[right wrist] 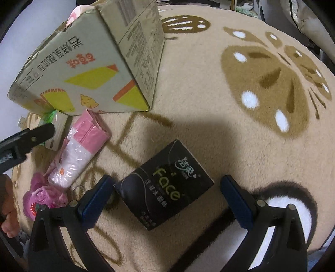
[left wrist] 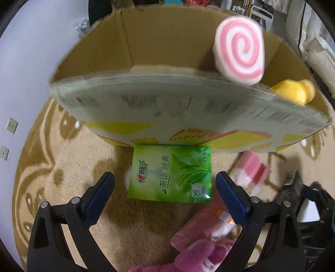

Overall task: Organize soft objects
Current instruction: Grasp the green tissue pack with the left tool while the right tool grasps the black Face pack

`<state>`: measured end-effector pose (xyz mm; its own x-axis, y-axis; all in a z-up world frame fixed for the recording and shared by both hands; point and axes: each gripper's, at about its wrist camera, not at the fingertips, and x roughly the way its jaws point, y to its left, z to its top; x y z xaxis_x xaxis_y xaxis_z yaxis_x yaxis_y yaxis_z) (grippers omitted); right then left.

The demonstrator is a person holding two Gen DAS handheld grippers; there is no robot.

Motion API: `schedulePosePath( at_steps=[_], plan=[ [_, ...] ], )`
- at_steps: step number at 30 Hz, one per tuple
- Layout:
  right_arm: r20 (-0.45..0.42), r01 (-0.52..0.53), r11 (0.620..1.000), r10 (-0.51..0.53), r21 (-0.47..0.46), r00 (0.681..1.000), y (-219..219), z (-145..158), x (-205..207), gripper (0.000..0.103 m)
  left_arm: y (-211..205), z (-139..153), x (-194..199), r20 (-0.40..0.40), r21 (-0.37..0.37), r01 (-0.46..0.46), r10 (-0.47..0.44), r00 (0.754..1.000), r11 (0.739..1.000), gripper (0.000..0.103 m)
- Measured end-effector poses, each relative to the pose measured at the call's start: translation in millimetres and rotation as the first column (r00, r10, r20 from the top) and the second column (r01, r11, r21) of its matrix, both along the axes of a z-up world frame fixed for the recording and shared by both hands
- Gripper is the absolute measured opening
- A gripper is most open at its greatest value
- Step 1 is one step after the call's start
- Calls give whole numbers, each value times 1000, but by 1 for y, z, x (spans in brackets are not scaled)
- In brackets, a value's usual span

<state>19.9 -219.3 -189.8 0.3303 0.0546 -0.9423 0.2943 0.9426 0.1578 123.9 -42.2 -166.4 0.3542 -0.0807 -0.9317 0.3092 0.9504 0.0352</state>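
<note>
Lying flat on carpet (left wrist: pixel 62 188): glossy green tissue pack (left wrist: pixel 170 172), corners crinkled.

A: What covers the floor?
B: A beige plush rug (right wrist: pixel 209 117) with brown patterns. A big brown butterfly (right wrist: pixel 270 83) with white spots sits on its far right part.
A: And on the left?
B: A pale wall (left wrist: pixel 31 62) carries two white sockets (left wrist: pixel 11 125), one nearer than the other.
A: At the far side?
B: A white metal rack (left wrist: pixel 261 14), with a white cushion (left wrist: pixel 320 56) to its right.
</note>
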Motion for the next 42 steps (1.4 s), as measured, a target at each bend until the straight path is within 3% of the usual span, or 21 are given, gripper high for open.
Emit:
schedulePosePath(
  at_steps=[3,12,13,15,16,24,31,36,39,42],
  plan=[
    [-7,-4,1000,4,1,1000,-3,-5,8,103,3,-17,5,-24,20,-36,36,999,999,86],
    [-2,-1,1000,1,-2,1000,-7,-13,13,103,0,-14,9,24,7,-24,24,999,1000,76],
    [1,0,1000,0,-10,1000,-5,-11,13,102,-3,-12,4,26,9,-23,23,999,1000,75],
    [15,13,1000,-12,-28,1000,-7,-6,9,85,-4,-10,1,28,3,-27,27,999,1000,75],
    [22,23,999,-22,-31,1000,-9,-3,7,82,-4,-9,-1,26,0,-31,31,999,1000,75],
    [54,17,999,-15,-32,998,-6,6,3,82,1,6,-17,52,-27,-58,59,997,998,75],
    [192,37,999,-31,-26,981,-3,39,-6,82,8,31,-31,123,-17,-67,69,990,998,75],
    [276,33,999,-26,-21,961,-2,59,-11,82,16,64,-48,248,-15,-107,108,963,994,75],
    [353,43,998,-27,-38,935,-2,78,-13,82,20,83,-55,287,-32,-111,115,951,993,75],
    [461,57,996,-21,-64,887,-2,101,-23,82,27,91,-63,310,-57,-118,130,942,991,75]
  ],
)
